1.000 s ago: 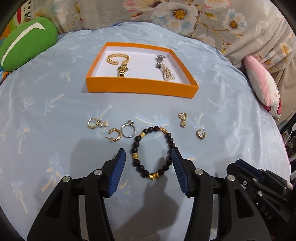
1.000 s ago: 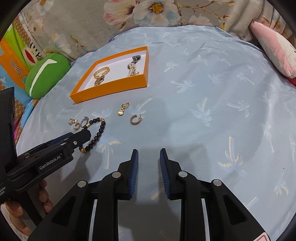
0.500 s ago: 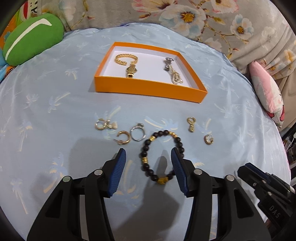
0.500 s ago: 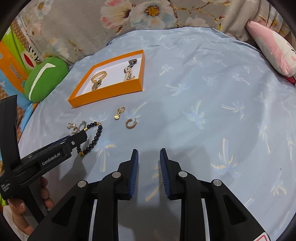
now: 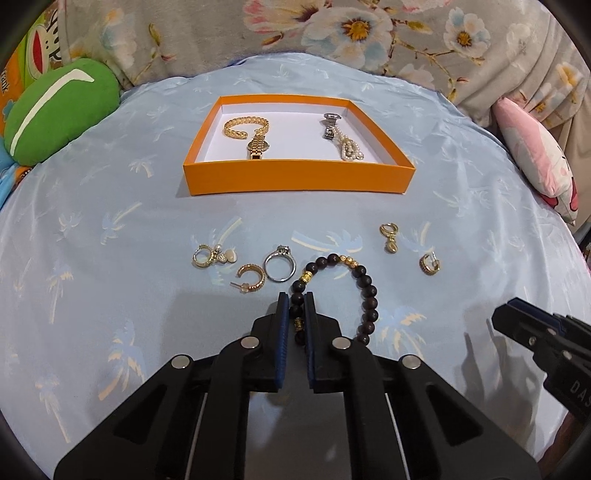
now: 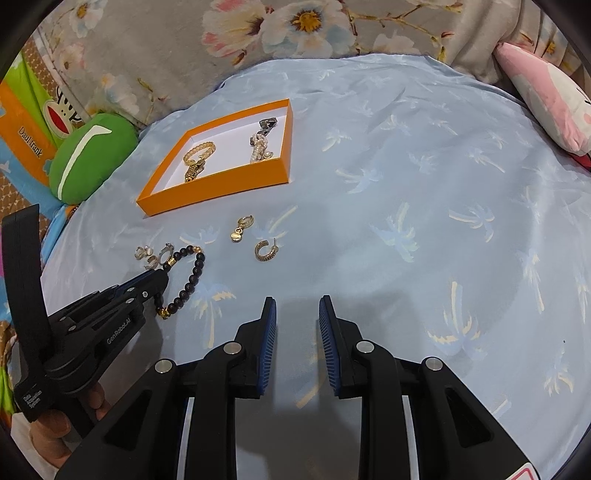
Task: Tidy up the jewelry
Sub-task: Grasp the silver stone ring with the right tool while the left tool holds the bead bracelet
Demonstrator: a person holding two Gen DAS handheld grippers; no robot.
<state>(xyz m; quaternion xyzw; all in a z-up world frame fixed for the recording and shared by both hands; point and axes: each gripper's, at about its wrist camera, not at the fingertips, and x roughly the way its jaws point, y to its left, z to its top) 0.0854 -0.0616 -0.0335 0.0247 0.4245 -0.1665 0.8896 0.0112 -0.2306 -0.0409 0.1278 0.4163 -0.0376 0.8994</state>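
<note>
A black bead bracelet [image 5: 364, 291] with gold beads lies on the blue cloth. My left gripper [image 5: 296, 300] is shut on the bracelet's left side; it also shows in the right wrist view [image 6: 159, 280]. An orange tray [image 5: 295, 177] behind holds a gold watch [image 5: 249, 134] and a pearl piece [image 5: 345, 142]. A silver ring [image 5: 279, 264], a gold hoop earring [image 5: 252, 282], a charm ring [image 5: 208, 255], a drop earring [image 5: 389, 236] and a small hoop [image 5: 428, 263] lie loose. My right gripper [image 6: 297, 306] is open, empty, right of the bracelet [image 6: 188, 280].
A green cushion [image 5: 55, 110] sits at the far left and a pink plush [image 5: 535, 155] at the far right. Floral fabric [image 5: 332, 33] rises behind the round blue cloth [image 5: 92, 229]. The tray also shows in the right wrist view [image 6: 218, 186].
My left gripper has closed from wide open onto the bracelet's left side. The right gripper has stayed open and nearly still.
</note>
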